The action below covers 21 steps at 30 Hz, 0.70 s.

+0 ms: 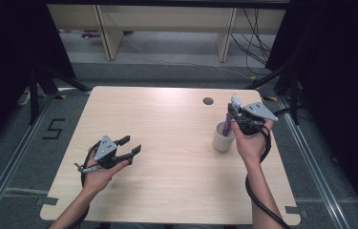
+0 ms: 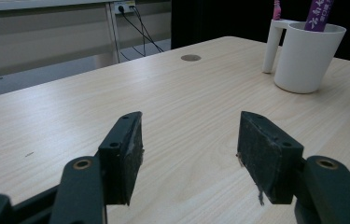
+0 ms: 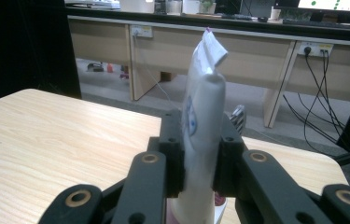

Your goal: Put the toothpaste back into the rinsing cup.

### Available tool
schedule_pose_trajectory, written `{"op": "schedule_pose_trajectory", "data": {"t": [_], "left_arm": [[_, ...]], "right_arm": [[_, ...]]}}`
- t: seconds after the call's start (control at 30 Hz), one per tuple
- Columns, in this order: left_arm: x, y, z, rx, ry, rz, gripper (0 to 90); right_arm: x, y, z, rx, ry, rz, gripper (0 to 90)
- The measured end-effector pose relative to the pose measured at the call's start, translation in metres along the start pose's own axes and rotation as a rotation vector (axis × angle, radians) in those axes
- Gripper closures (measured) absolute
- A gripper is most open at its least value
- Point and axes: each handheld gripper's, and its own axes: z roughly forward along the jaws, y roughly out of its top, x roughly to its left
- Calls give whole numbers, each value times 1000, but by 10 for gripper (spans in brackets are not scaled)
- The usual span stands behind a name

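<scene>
A white cup (image 1: 222, 139) (image 2: 305, 60) with a handle stands on the right part of the wooden table (image 1: 167, 181). A purple item (image 1: 227, 122) (image 2: 319, 14) sticks up out of it, with a pink tip (image 2: 277, 9) beside it. My right gripper (image 1: 234, 114) (image 3: 199, 154) hovers just above the cup, shut on a white tube (image 1: 235, 101) (image 3: 203, 93) held upright; the tube's lower end is hidden behind the jaws. My left gripper (image 1: 131, 144) (image 2: 189, 140) is low over the table's left part, open and empty, pointing toward the cup.
A round cable hole (image 1: 208, 101) (image 2: 191, 58) lies in the table near its far edge. Beyond the table stand desk legs (image 1: 110, 38) with cables (image 1: 253, 43) on the floor. Black curtains (image 1: 339, 71) flank both sides.
</scene>
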Motion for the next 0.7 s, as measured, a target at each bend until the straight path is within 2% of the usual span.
{"op": "schedule_pose_trajectory", "data": {"t": [0.1,0.2,0.23,0.33,0.6,0.63,0.7], "left_arm": [[-1,-1,1,-9,-7,-7,405],[0,0,1,-10,-7,-8,404],[0,0,1,-9,-7,-7,404],[0,0,1,-7,-6,-5,404],[0,0,0,2,0,-3,404],[0,0,0,3,1,-3,404],[0,-1,0,4,1,-7,404]], "right_arm": [[0,-1,1,4,-8,-3,779],[1,-4,1,19,-15,15,779],[-1,-5,3,11,-13,-8,779],[0,-8,4,19,-12,12,779],[0,-15,8,20,-16,0,778],[1,-17,8,28,-18,13,778],[0,-18,9,30,-18,-1,778]]}}
